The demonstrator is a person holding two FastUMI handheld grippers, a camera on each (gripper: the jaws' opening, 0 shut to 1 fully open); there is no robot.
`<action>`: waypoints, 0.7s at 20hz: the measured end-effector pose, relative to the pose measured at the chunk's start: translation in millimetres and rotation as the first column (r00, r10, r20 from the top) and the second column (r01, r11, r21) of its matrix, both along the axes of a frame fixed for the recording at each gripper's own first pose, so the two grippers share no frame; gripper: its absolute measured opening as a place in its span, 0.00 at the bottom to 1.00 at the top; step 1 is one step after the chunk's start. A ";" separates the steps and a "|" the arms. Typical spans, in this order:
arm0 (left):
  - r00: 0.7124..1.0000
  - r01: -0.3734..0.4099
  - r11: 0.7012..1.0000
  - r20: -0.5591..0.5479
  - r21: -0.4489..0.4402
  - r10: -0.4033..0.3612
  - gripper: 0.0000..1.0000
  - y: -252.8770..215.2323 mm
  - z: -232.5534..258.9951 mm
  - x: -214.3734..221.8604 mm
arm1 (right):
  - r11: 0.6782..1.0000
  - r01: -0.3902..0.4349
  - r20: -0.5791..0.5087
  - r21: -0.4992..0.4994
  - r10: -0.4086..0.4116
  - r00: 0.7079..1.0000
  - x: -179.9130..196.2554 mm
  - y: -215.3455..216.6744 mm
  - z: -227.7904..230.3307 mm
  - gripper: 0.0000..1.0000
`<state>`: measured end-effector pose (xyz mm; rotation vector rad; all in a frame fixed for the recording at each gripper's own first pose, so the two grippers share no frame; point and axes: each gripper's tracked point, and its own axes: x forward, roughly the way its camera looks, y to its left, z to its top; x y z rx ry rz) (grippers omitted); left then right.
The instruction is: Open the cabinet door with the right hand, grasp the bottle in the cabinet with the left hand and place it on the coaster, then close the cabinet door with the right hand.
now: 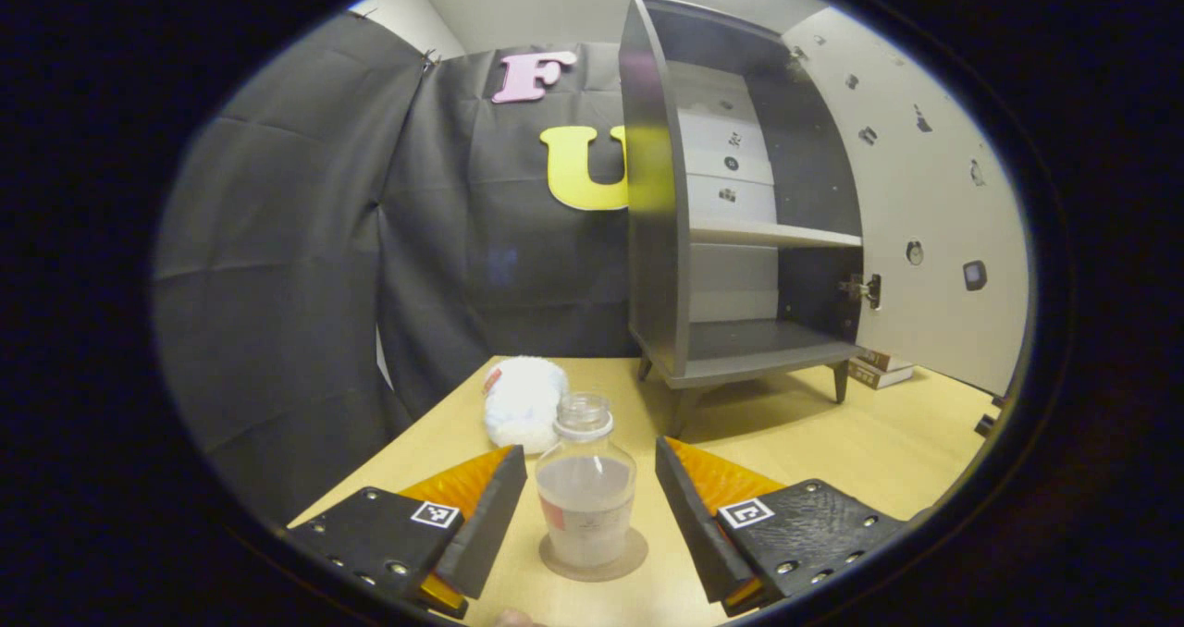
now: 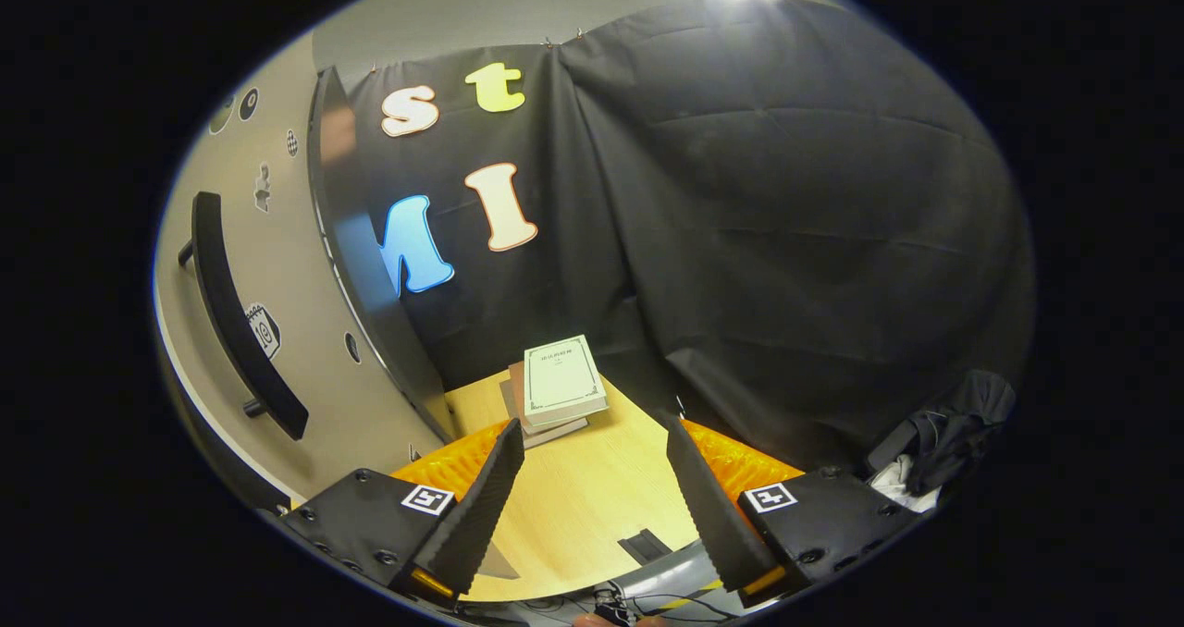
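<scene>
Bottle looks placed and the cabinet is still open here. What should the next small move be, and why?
Probably bring the right gripper left to the door's bar handle to push it shut. The bottle already stands upright on the coaster, the left gripper is open with its fingers clear of the glass, and the cabinet door still stands wide open beside empty shelves.

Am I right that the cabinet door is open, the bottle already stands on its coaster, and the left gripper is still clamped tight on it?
Not quite. In the left gripper view the left gripper is open: its fingers stand apart from the bottle on either side, touching nothing. The rest holds: the cabinet door is swung open and the bottle stands on the coaster.
</scene>
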<state>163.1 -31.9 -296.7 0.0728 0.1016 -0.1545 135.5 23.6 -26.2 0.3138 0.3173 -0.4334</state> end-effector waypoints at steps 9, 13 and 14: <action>0.995 -0.016 0.999 0.102 -0.033 0.019 0.86 21.7 104.4 -42.2 | 1.000 -0.002 0.103 -0.018 0.004 0.995 0.1 10.4 10.0 0.98; 0.994 -0.030 0.999 0.107 -0.025 0.033 0.86 27.4 142.6 -63.3 | 0.995 -0.082 0.120 -0.050 0.088 0.989 6.0 35.4 25.9 0.98; 0.994 -0.029 0.999 0.101 -0.021 0.031 0.86 27.1 151.1 -67.8 | 0.993 -0.100 0.126 -0.070 0.108 0.986 7.6 40.7 33.3 0.98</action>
